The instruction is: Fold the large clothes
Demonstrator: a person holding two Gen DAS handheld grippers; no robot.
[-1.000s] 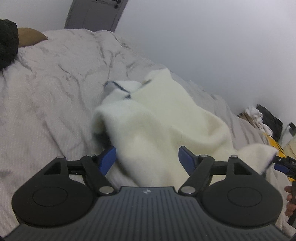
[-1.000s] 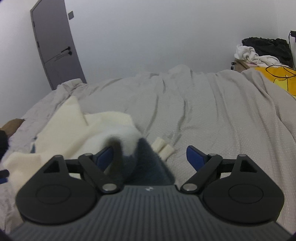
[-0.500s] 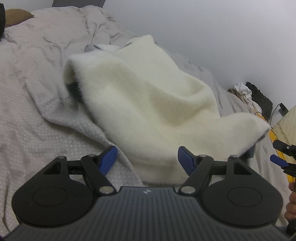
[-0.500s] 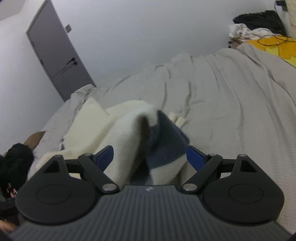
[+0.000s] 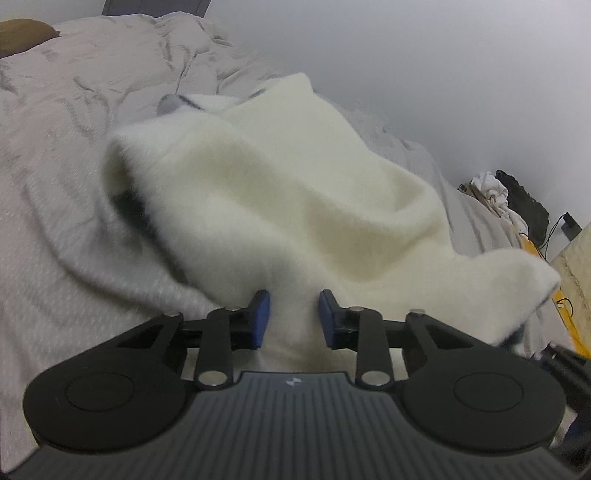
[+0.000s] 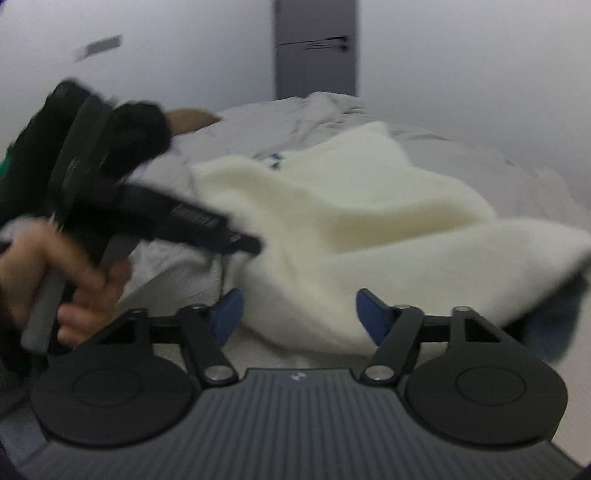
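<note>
one bed [image 5: 55, 155] fills most of both views, covered by one wrinkled pale grey cover, with one grey door [image 6: 316, 51] in the white wall behind it. on the bed lies one large cream fleece garment [image 5: 280, 206], heaped and partly folded over itself, a dark grey-blue underside showing at its left fold and at its right corner. beyond the bed's far corner sits one small heap of white and black clothes [image 5: 506, 199]. two claws are in view. the left claw [image 5: 291, 317] has just been closing its jaws, and its two blue pads [image 5: 260, 317] now pinch a ridge of the cream fleece at the garment's near edge. the right claw [image 6: 297, 314] has also just been closing, yet its two pads stand spread, with the garment's near edge lying between them and no pad clearly pressing on it; the view is blurred. in the right wrist view one hand [image 6: 55, 280] holds the left claw's handle at the left, its tip at the garment's edge. one tan cushion [image 5: 26, 33] lies at the bed's far end.
</note>
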